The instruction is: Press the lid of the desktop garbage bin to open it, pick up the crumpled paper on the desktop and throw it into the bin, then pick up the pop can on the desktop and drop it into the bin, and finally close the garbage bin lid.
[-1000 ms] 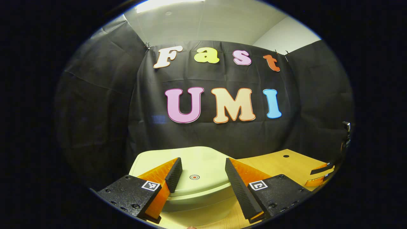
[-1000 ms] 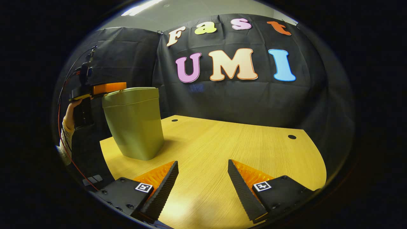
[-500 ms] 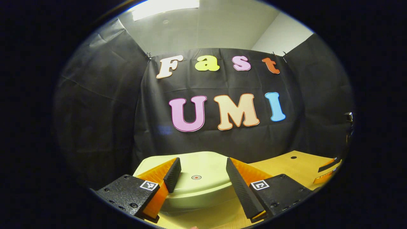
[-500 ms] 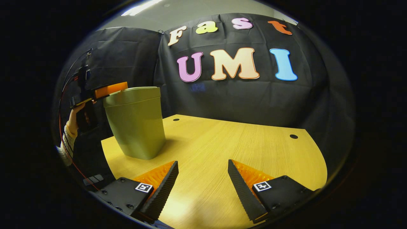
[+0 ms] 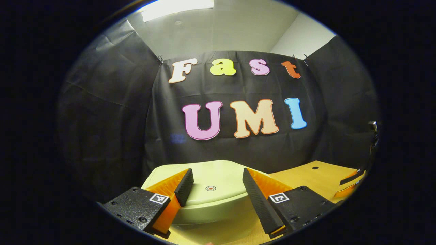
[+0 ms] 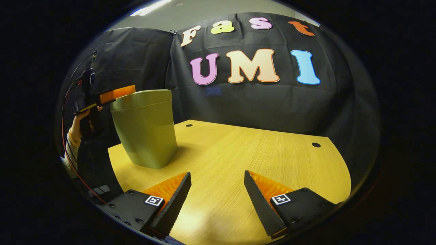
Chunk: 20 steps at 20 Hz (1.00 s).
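- Left claw (image 5: 218, 177) stood with its 2 fingers spread wide, holding nothing, poised just above the lid (image 5: 211, 185) of the bin.
- In the left gripper view, a small round red-and-white mark (image 5: 211, 188) sat on the lid between the 2 fingers; whether either finger touched the lid could not be told.
- Seen from the right gripper view, the left claw (image 6: 117, 94) hung at the top left edge of the bin (image 6: 146, 129), held up by a hand (image 6: 80, 119) in a knitted sleeve (image 6: 69, 149), with cables trailing down from it.
- The bin stood upright on the wooden table (image 6: 238, 163), toward its far left corner, and its lid lay shut (flush on the rim).
- Right claw (image 6: 218, 183) was likewise wide open and empty, hovering over bare table well apart from the bin.
- 2 small dark holes (image 6: 316, 145) showed near the table's back edge.
- At the right edge of the left gripper view, the tips of the right claw (image 5: 349, 185) appeared low over the table (image 5: 306, 173).
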### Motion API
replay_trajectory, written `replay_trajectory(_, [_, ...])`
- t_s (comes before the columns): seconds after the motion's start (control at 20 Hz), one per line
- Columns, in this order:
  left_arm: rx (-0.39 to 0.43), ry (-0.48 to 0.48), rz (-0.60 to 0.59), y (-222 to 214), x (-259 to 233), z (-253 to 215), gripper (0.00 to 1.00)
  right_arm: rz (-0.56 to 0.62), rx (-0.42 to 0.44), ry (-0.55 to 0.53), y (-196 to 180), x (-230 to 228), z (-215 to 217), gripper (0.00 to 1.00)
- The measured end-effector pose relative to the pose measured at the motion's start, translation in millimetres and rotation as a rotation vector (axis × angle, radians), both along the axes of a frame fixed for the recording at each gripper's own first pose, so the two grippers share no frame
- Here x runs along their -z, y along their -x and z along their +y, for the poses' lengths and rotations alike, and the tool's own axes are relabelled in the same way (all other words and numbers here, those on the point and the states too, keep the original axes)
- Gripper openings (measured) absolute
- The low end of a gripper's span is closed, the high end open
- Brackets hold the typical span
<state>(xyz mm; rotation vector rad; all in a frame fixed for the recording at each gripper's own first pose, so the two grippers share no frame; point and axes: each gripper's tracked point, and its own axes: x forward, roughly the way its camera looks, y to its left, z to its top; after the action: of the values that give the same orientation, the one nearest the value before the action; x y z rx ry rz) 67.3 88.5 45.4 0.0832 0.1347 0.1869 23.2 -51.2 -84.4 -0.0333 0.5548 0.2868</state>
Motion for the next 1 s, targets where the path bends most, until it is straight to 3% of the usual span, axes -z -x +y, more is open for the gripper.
replay_trajectory(0.35, [0.005, -0.001, -0.014, -3, -7, 6, 0.9, 0.006, -0.013, 0.006, 2, 5, 7, 0.99])
replay_trajectory(0.5, [0.02, 0.031, -0.043, -5, -27, -3, 0.95, 0.008, -0.019, 0.01, 4, 5, 9, 0.99])
replay_trajectory(0.55, [0.038, 0.045, -0.059, -7, -40, -11, 0.91, 0.009, -0.019, 0.01, 4, 5, 9, 0.99])
replay_trajectory(0.75, [0.148, 0.036, -0.11, -13, -65, -55, 0.92, 0.005, -0.009, 0.008, 3, 4, 6, 0.99])
replay_trajectory(1.0, [0.345, 0.131, -0.074, -18, -40, -137, 0.91, -0.003, 0.0, 0.017, 1, 2, 5, 0.99])
